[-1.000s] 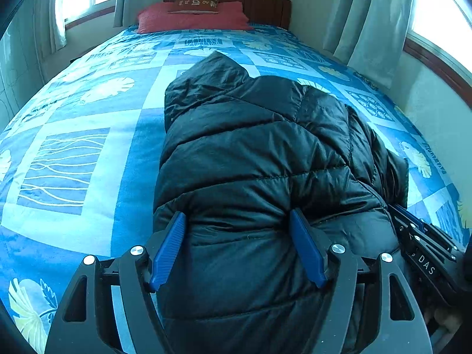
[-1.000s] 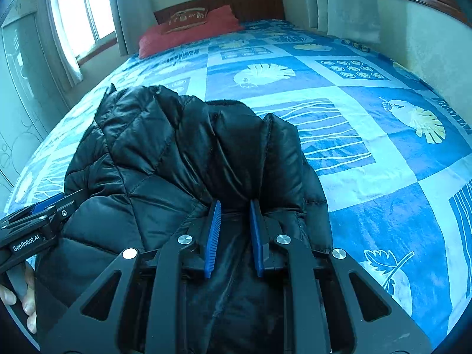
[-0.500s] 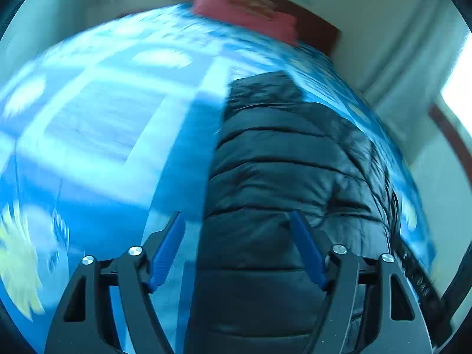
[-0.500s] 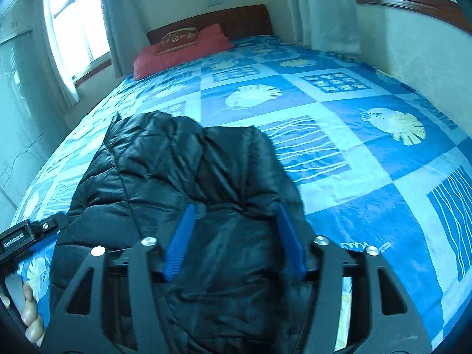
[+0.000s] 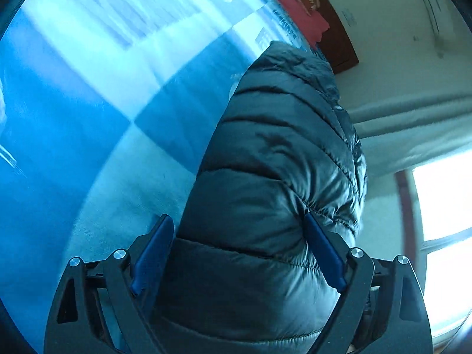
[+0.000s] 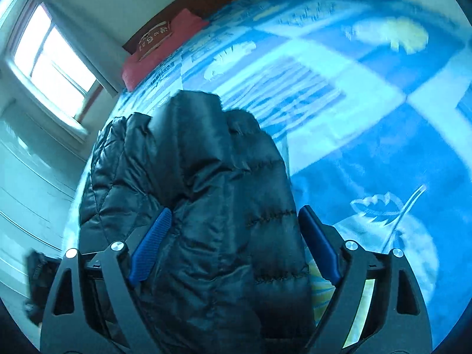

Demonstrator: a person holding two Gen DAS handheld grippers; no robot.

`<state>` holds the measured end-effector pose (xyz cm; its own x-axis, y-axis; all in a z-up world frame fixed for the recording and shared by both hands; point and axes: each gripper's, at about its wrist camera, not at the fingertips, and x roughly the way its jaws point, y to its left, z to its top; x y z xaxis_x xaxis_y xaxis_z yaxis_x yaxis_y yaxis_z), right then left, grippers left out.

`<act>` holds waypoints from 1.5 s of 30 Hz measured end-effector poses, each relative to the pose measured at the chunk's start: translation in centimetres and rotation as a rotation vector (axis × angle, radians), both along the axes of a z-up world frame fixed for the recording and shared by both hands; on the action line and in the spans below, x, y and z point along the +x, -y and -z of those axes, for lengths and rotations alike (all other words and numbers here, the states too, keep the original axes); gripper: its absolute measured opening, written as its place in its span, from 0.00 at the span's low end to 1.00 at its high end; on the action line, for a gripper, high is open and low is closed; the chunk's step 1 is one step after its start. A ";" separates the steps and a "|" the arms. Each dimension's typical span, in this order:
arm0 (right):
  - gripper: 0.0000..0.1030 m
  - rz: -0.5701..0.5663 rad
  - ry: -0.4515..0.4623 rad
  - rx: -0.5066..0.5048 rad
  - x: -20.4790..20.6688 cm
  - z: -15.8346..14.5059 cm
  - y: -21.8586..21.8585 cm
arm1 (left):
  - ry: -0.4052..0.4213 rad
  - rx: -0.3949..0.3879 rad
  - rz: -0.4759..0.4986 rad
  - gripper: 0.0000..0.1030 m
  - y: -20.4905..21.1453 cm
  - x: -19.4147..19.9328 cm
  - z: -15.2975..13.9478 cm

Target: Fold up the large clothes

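The black quilted puffer jacket (image 5: 274,177) lies folded in a long bundle on the bed, on the blue patterned bedspread (image 5: 88,124). In the left wrist view its stitched panels run from the bottom of the frame up toward the headboard. In the right wrist view the same jacket (image 6: 200,183) fills the lower centre, with its rounded far end pointing toward the red pillow (image 6: 165,47).

The left gripper (image 5: 236,250) sits over the near end of the jacket. Its jaws are opening and stand wide apart. The jacket bulk lies between the blue pads (image 5: 153,253). Whether the pads touch the fabric cannot be told from this view; no pinch of cloth is visible.

The right gripper (image 6: 233,244) sits over the near end of the jacket from the other side. Its jaws are also opening and stand wide apart. The jacket lies between them, nearer the left pad (image 6: 150,250); the right pad shows bedspread (image 6: 368,135) beside it. No fabric is clamped.

Both views are tilted and partly blurred. The wooden headboard (image 6: 188,8) stands behind the pillow at the far end of the bed. A window (image 6: 50,56) with a pale curtain (image 6: 88,47) shows at the left of the right wrist view. A second window (image 5: 442,236) shows at the right edge of the left wrist view.
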<state>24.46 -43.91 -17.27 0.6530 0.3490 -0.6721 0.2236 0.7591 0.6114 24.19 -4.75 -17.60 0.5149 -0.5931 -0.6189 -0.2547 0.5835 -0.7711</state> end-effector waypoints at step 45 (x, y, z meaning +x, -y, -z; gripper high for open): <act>0.36 -0.259 0.143 0.274 5.7 -1.6 -14.0 | 0.141 0.097 -0.052 0.74 -10.0 1.3 -4.9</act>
<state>30.12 -29.96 -15.66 0.6003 0.6677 -0.4403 -0.0555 0.5840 0.8099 25.49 5.29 -12.67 0.6289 -0.5043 -0.5918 -0.1800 0.6460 -0.7418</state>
